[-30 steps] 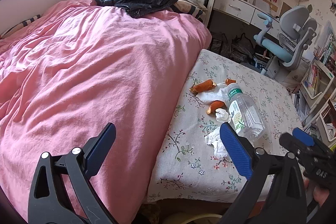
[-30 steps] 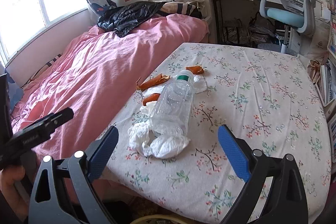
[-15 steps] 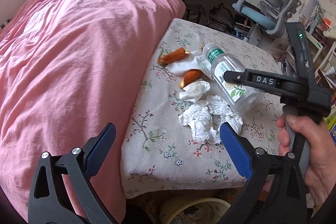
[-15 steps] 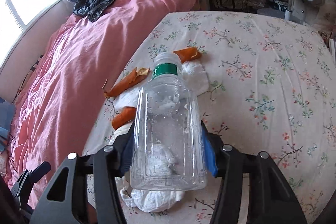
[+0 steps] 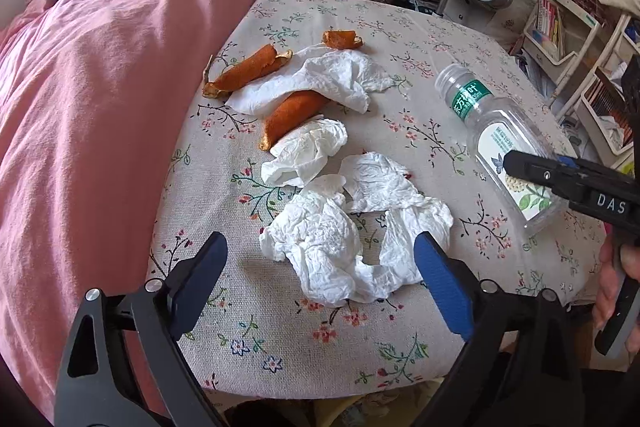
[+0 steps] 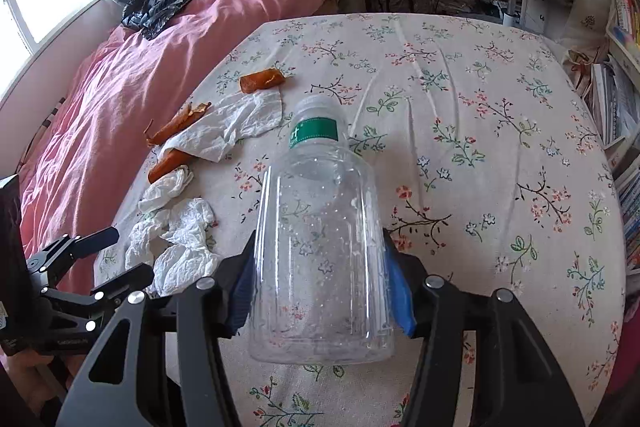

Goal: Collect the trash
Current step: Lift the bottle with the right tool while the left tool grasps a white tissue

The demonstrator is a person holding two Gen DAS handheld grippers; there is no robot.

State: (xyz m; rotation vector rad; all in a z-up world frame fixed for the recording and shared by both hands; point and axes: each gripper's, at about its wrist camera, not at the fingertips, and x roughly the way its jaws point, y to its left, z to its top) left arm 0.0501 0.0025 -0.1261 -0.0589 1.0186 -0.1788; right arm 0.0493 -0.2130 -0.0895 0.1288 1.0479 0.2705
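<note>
The water bottle point(image 6: 320, 247) is clear, glossy plastic with a green paper label. The crumpled tissues point(image 5: 352, 239) are thin, wrinkled white paper. The orange peel strips point(image 5: 292, 111) look dry and matt. The worktop cloth point(image 6: 480, 107) is matt woven floral fabric; at nine o'clock, the pink quilt point(image 5: 92, 115) is soft cotton.

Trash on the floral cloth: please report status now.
Right claw shut on plastic bottle. Left claw closing, around crumpled tissue, not gripping. Orange peels still out. Nothing blocking.

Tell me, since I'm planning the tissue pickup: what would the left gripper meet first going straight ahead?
Most likely the crumpled white tissue lying between the closing left gripper fingers, on the floral tablecloth. Depth is uncertain.
</note>
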